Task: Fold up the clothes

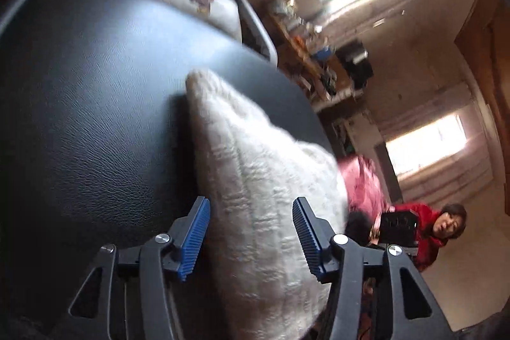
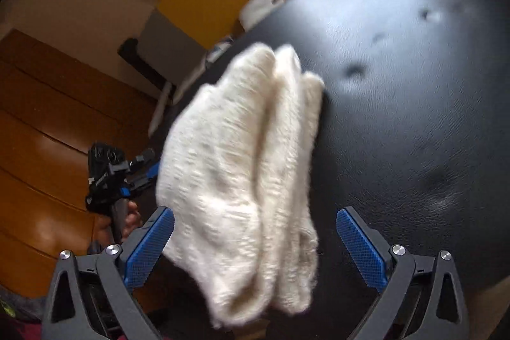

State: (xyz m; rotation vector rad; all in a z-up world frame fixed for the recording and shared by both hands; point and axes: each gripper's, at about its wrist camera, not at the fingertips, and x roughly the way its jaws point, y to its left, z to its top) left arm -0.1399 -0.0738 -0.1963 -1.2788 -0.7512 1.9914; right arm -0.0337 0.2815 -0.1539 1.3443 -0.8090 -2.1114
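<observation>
I see one garment, a cream-white fuzzy knit piece (image 1: 255,180), and I place it against the black leather surface (image 1: 95,91) it lies on. From the left wrist camera it stretches as a long band from near the surface's far edge back toward me, its knitted rows plain to see. From the right wrist camera the same cream-white fuzzy knit piece (image 2: 242,180) is gathered into several thick lengthwise folds lying side by side, sitting at the left edge of the black leather surface (image 2: 414,101), with its near end drooping past that edge. I cannot tell what kind of garment it is.
</observation>
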